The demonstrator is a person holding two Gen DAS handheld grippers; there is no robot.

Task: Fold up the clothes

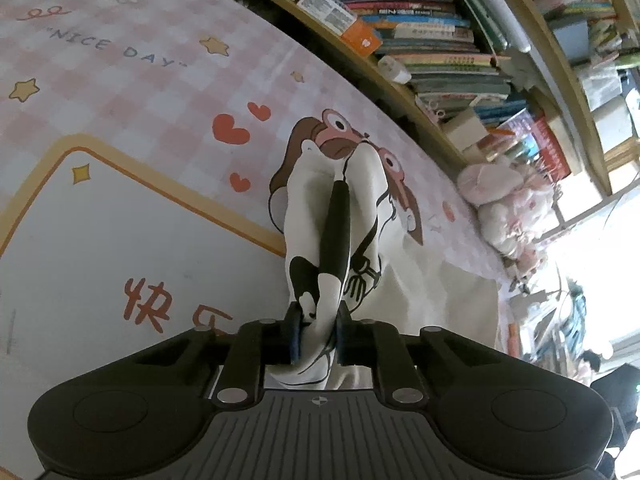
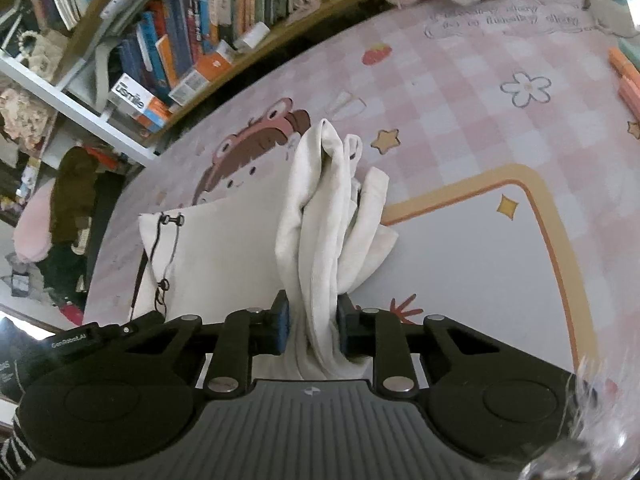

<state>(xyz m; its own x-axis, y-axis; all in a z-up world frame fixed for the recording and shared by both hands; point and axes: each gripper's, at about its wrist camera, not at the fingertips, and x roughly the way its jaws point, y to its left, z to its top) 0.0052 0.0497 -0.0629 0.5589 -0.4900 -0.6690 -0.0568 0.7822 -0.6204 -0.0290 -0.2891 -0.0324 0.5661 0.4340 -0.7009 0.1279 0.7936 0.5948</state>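
1. Over a pink checked mat (image 1: 132,92), in the left wrist view: left gripper (image 1: 316,336) clamped on a bunched edge of a white garment (image 1: 312,208), fingers closed with cloth squeezed between the pads.
2. Running straight ahead from the fingers: a gathered ridge of cloth, long axis in line with the gripper, lifted above the mat. Further cloth trailing off to the right, lying flatter on the mat.
3. Printed in black on the white cloth: line drawings and a solid dark band along the middle of the ridge.
4. Beyond the mat: a shelf of books (image 1: 424,24) and a plush toy (image 1: 504,200), well apart from the garment.
5. Above the same mat (image 2: 480,92), in the right wrist view: right gripper (image 2: 312,332) likewise shut on the white garment (image 2: 320,216), a thick twisted bundle pinched between the pads.
6. Pointing forward again: the bundle's long axis, with several folds and loose edges hanging off its right side.
7. Left of the bundle: a flat stretch of the same white cloth resting on the mat, black line print near its left edge.
8. Judged from both views: garment held at two points, partly raised and partly on the mat, bunched rather than flat. Both grippers equally engaged; no neat fold visible. Cannot tell which seam or corner each holds.
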